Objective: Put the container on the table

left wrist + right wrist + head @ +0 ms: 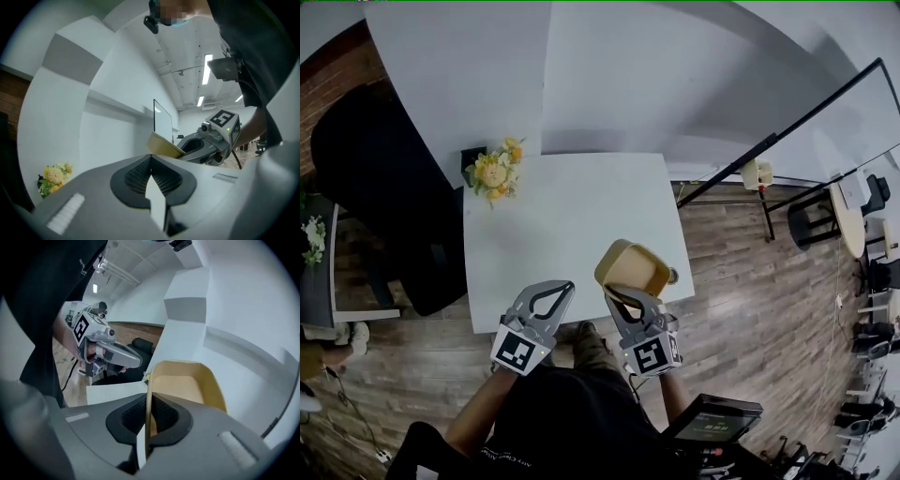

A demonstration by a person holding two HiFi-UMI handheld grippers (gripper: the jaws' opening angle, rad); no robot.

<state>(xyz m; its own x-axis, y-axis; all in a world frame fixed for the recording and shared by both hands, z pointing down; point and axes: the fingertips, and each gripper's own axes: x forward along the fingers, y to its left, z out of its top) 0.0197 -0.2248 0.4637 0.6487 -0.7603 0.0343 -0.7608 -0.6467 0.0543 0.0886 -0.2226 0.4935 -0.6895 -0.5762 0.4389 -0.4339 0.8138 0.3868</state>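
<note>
A tan, open paper container (633, 265) hangs tilted over the near right corner of the white table (562, 211). My right gripper (620, 296) is shut on the container's near wall; in the right gripper view the thin wall (148, 401) runs straight between the jaws and the empty inside (180, 387) faces the camera. To its left, my left gripper (566, 287) hovers over the table's near edge, its jaws shut with nothing between them (150, 159). The left gripper view shows the container (164, 146) and the right gripper (201, 143) beside it.
A bunch of yellow flowers (494, 172) stands at the table's far left corner. A black chair (389, 187) sits left of the table. A black-framed board stand (787, 141) rises at the right over wooden floor. White walls stand behind the table.
</note>
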